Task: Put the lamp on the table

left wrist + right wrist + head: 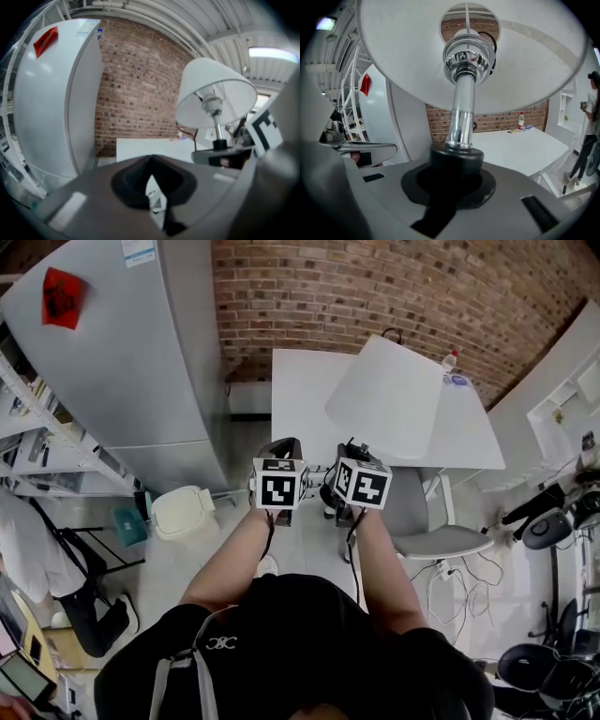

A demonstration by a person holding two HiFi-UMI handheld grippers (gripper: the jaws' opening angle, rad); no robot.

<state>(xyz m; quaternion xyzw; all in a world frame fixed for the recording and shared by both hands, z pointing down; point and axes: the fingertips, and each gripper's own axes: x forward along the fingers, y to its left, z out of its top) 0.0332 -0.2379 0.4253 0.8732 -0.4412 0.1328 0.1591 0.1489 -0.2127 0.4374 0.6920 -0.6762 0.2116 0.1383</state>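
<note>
The lamp has a white shade [384,395], a chrome stem [461,117] and a black collar [454,161]. My right gripper [349,457] is shut on that black collar [454,173] and holds the lamp upright in the air, with the shade over the near edge of the white table [300,390]. Beside it on the left, my left gripper [279,451] is shut with nothing between its jaws [152,187]. The left gripper view shows the shade [215,93] to its right. The lamp's foot is hidden.
A tall grey fridge [122,362] stands left of the table against the brick wall. A white bin [183,510] sits on the floor at its foot. A grey chair [427,521] stands by the table's near right. A bottle [450,360] is on the far corner. A person [590,108] stands at right.
</note>
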